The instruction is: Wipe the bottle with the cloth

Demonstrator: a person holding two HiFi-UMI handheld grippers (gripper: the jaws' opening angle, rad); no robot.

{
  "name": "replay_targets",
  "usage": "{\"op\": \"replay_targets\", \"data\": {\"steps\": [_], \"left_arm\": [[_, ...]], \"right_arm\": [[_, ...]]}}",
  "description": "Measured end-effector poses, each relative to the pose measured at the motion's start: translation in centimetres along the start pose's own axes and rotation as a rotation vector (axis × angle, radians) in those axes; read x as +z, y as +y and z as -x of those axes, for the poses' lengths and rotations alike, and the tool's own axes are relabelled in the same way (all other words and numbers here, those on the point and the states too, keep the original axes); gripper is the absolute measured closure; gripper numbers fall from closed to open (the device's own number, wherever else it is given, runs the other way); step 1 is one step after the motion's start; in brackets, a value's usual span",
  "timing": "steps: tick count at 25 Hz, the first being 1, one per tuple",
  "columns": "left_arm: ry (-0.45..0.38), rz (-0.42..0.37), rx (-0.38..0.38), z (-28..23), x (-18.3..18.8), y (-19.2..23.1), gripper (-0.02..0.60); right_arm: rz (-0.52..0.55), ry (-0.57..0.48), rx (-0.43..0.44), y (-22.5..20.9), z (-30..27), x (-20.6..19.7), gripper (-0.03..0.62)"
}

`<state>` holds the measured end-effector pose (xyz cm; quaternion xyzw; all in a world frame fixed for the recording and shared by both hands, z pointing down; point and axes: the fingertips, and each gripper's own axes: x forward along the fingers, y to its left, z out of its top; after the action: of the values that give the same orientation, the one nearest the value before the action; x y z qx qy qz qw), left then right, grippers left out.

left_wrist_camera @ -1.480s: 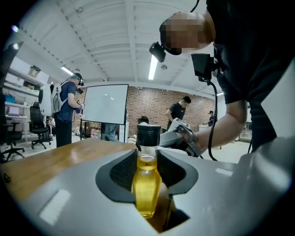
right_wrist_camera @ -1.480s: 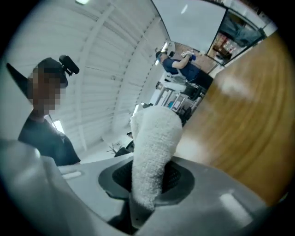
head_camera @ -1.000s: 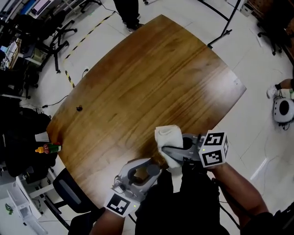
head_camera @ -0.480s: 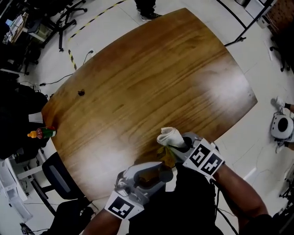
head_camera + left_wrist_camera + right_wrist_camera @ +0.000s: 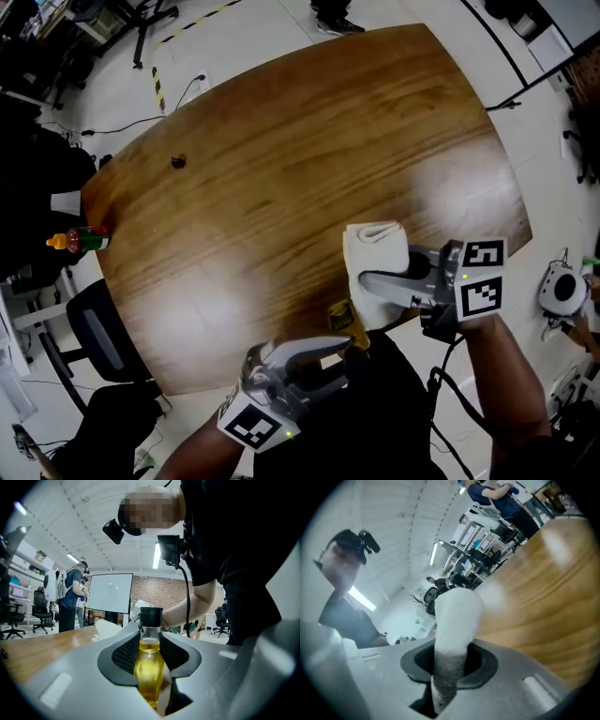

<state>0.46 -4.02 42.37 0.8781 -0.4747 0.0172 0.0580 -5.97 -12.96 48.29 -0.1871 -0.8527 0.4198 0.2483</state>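
Left gripper (image 5: 349, 354): 2 jaws clamped on bottle (image 5: 150, 667) — at near edge of table (image 5: 281, 169).
Right gripper (image 5: 377, 286): pinching cloth (image 5: 373, 253) — above table, beside bottle.

Broad wooden counter (image 5: 309, 169) on pale tiled floor (image 5: 262, 28), chair (image 5: 98, 328) alongside, brick wall (image 5: 161, 592) behind a whiteboard (image 5: 110, 592).

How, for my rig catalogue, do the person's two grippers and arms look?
Both the left gripper and right gripper are light grey shells with dark pads, each carrying a white cube of black square markers. A black cable hangs below the right one.
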Motion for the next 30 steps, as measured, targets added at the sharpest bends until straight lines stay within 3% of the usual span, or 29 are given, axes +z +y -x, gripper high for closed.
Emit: {"op": "replay_targets", "data": {"steps": [3,5,8,14,16,21,26,30], "left_arm": [[-0.005,-0.003,0.011,-0.2,-0.1,0.0,0.437],[-0.007,-0.003,0.012,-0.1,0.0,-0.1,0.437],[-0.008,-0.012,0.012,0.3,0.0,0.0,0.439],[-0.014,-0.031,0.028,0.6,-0.2,0.3,0.439],[-0.015,-0.034,0.03,0.6,-0.3,0.4,0.439],[-0.015,-0.038,0.032,0.5,-0.3,0.3,0.439],[-0.018,-0.042,0.024,0.6,-0.3,0.1,0.439],[-0.013,-0.055,0.023,0.5,-0.5,0.0,0.438]], "right_arm": [[-0.07,0.052,0.163,2.6,-1.8,1.9,0.523],[-0.094,0.141,0.23,4.1,-3.5,1.2,0.525],[-0.073,0.308,0.255,4.6,-5.7,-1.6,0.525],[-0.018,0.423,0.332,3.5,-7.2,-4.0,0.523],[0.032,0.483,0.319,2.5,-7.7,-5.1,0.523],[0.255,0.655,0.188,-0.5,-8.5,-7.8,0.525],[0.47,0.759,0.049,-2.6,-8.7,-9.1,0.525],[0.581,0.784,0.033,-3.2,-8.8,-9.6,0.525]]}}
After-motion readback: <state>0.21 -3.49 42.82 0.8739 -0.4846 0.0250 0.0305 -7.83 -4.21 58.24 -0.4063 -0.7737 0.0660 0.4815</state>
